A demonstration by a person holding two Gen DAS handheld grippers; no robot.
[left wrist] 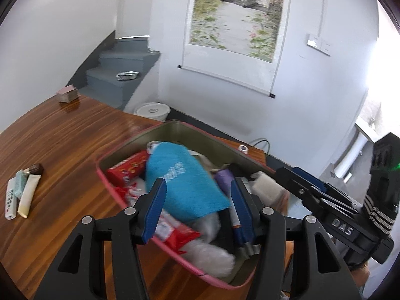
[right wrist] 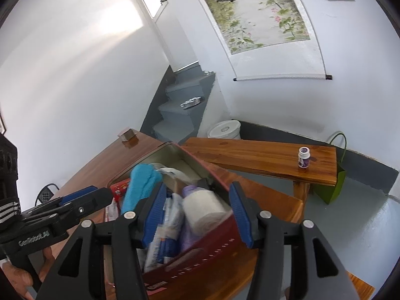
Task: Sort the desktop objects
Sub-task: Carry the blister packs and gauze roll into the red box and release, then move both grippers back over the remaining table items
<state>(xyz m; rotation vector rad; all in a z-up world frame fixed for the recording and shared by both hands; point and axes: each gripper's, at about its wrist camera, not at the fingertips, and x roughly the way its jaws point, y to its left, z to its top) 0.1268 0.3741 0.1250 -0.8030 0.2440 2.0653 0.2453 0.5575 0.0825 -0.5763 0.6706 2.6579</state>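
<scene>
A red tin box with a dull metal inside was seen on the wooden table, filled with sorted things: a blue cloth lay on top near the middle, red snack packets were pressed against the wall at 9 o'clock, a purple roll and a white roll were lodged toward 3 o'clock, and a crumpled clear bag was bunched at 6 o'clock. The left gripper was held over the box with its blue-padded fingers set apart at a middling width; the blue cloth was seen between them, but no pad was pressed on it. The right gripper was likewise held at a middling width, one finger above the contents and the other outside the box's near wall, with the white roll in the gap and nothing gripped. On the table at 9 o'clock of the box, well apart from it, a small remote, a cream tube and a pale green packet were laid side by side. A small block was left at the table's far corner. Beyond the box at 2 o'clock, a small white bottle was stood upright on a wooden bench, and a scroll painting was hung on the wall behind.
</scene>
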